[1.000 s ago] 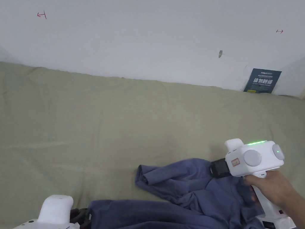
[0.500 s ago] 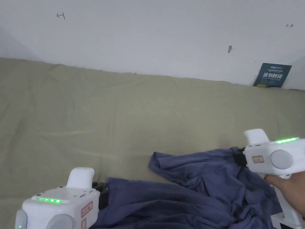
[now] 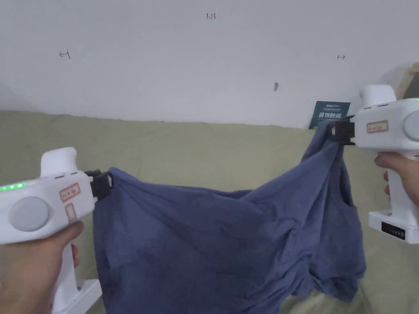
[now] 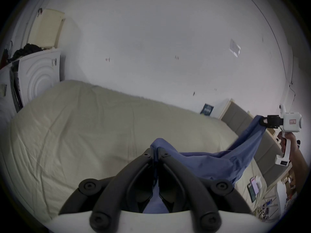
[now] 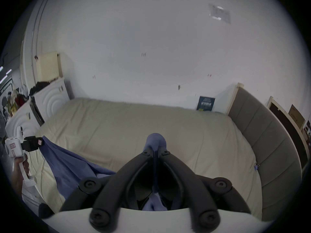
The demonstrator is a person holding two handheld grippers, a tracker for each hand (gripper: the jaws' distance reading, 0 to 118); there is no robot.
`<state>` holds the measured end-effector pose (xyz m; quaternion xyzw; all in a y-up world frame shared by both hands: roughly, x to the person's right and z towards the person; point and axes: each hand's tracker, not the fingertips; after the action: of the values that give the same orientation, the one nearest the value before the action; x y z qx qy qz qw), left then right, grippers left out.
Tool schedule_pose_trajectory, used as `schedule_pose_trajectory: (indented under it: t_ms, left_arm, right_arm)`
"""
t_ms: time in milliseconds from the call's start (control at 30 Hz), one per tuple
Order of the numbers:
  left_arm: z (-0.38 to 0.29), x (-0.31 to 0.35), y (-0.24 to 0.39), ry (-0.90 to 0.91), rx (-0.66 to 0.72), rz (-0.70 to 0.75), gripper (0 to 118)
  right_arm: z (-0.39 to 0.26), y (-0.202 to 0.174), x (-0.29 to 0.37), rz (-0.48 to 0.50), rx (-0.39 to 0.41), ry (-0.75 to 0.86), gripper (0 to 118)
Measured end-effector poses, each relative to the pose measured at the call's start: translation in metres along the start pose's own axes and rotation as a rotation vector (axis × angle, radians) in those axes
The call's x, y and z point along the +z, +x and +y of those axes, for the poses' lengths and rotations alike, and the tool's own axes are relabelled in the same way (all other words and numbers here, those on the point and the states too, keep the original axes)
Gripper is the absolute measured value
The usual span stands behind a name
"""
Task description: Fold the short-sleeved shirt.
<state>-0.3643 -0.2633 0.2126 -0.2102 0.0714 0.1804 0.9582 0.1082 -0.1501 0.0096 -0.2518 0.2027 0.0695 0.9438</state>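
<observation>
**Blue shirt held up between 2 grippers**

The blue short-sleeved shirt [image 3: 212, 241] hangs across the middle and lower part of the head view, stretched between 2 raised tools above the beige bed cover [image 3: 184, 151]. At the left edge, the left gripper [image 3: 107, 182] is clenched on one corner of the cloth; in its own view the jaws meet with blue fabric pinched between them. At the upper right, the right gripper [image 3: 333, 130] clamps the other corner higher up, jaws closed on the fabric. The shirt sags between them, bunched toward the lower right.
</observation>
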Motion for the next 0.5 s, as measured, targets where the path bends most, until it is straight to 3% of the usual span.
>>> schedule_pose_trajectory:
  t_ms: [500]
  left_arm:
    - [0.218, 0.05, 0.037, 0.364, -0.052, 0.034, 0]
  right_arm:
    - [0.165, 0.015, 0.084, 0.022, -0.118, 0.385, 6]
